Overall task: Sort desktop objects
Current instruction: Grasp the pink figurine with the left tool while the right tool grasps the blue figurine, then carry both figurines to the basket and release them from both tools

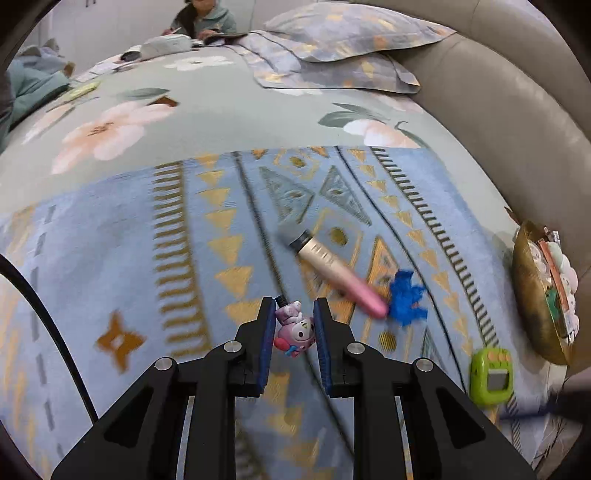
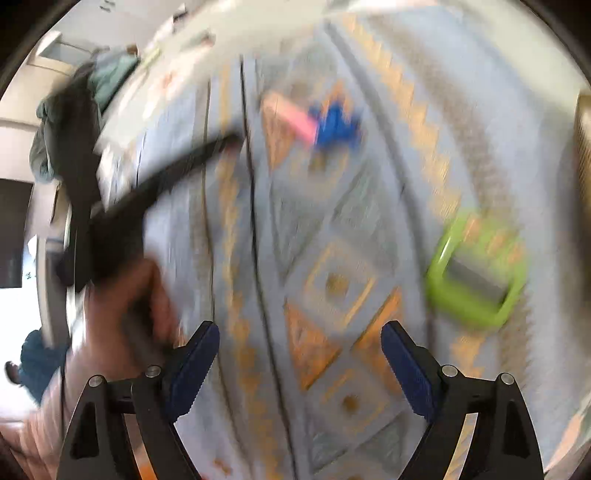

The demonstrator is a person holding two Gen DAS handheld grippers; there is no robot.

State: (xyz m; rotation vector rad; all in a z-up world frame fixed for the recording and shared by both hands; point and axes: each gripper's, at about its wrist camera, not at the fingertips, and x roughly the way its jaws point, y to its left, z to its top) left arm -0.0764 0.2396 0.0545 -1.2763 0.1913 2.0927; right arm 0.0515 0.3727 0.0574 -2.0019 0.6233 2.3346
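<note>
In the left wrist view my left gripper [image 1: 294,322] is shut on a small pink and purple toy figure [image 1: 294,330], which sits between the blue pads above a blue patterned cloth [image 1: 122,258]. Beyond it lie a pink and gold makeup brush [image 1: 338,267], a blue fluffy thing [image 1: 406,293] at the brush's end, and a green handheld toy [image 1: 491,376] to the right. The right wrist view is blurred. There my right gripper [image 2: 300,341] stands open over the cloth with nothing between its fingers. The green toy [image 2: 476,275] lies to its right, and the pink brush [image 2: 297,123] and blue thing [image 2: 338,125] lie farther off.
A gold dish [image 1: 532,295] holding several small items sits at the cloth's right edge. Pillows [image 1: 343,44] and a beige headboard [image 1: 517,103] lie beyond. A person sits at the far end [image 1: 207,22]. A hand [image 2: 122,314] holds the other black gripper at the left.
</note>
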